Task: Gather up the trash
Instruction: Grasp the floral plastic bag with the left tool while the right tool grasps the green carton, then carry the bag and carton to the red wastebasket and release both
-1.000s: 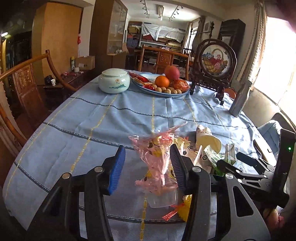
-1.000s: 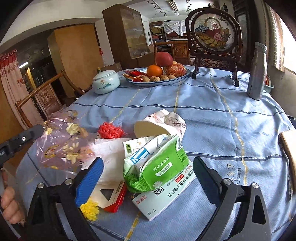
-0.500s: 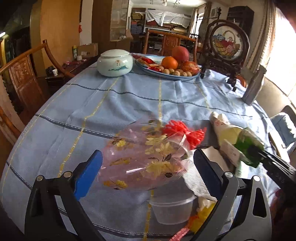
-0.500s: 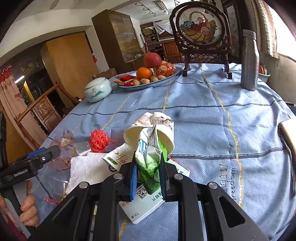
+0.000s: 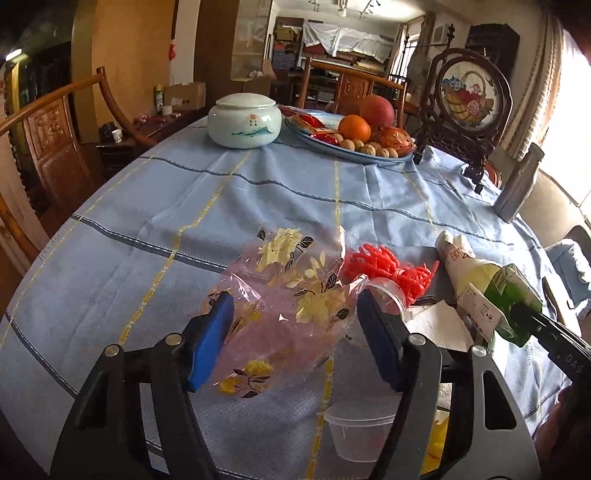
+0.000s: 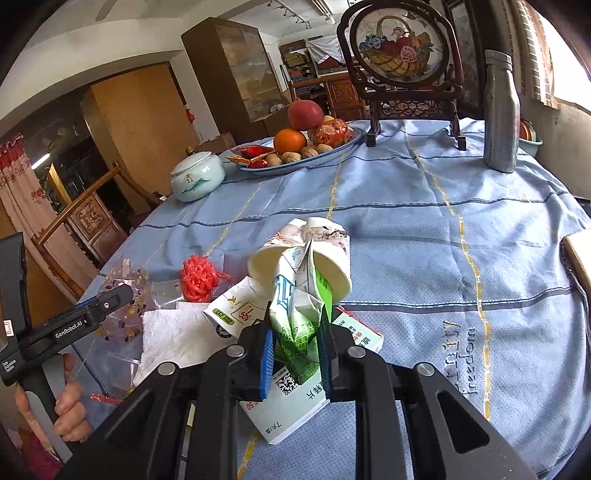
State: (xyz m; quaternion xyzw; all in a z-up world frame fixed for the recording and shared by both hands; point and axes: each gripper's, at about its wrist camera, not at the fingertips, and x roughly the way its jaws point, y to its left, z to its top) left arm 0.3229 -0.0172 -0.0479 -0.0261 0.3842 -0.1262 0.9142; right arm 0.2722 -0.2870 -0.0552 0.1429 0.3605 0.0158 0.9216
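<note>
Narrowed since half a second ago, the left gripper [image 5: 293, 345] now has its jaws closer around the pink bag [image 5: 284, 314], still apart.

Right gripper [image 6: 295, 352] stays clamped on the crushed green carton [image 6: 295, 325], lifted over the flat box [image 6: 295, 402] and white napkin [image 6: 173, 339] on the desk [image 6: 424, 229], beside the paper cup [image 6: 306, 254] and red netting [image 5: 384, 267].

1. Daylight enters from the window [image 5: 569, 122] at right, blown out to white in both views.
2. Ceiling track lights [image 5: 343, 5] glow in the far room.
3. The blue tablecloth [image 6: 424, 221] is evenly lit, with soft shadows under the trash.
4. Left doorway area is dim.
5. Strong fisheye bending; corners vignette to black.
6. Focus is mostly sharp; the near gripper bodies look slightly soft.
</note>
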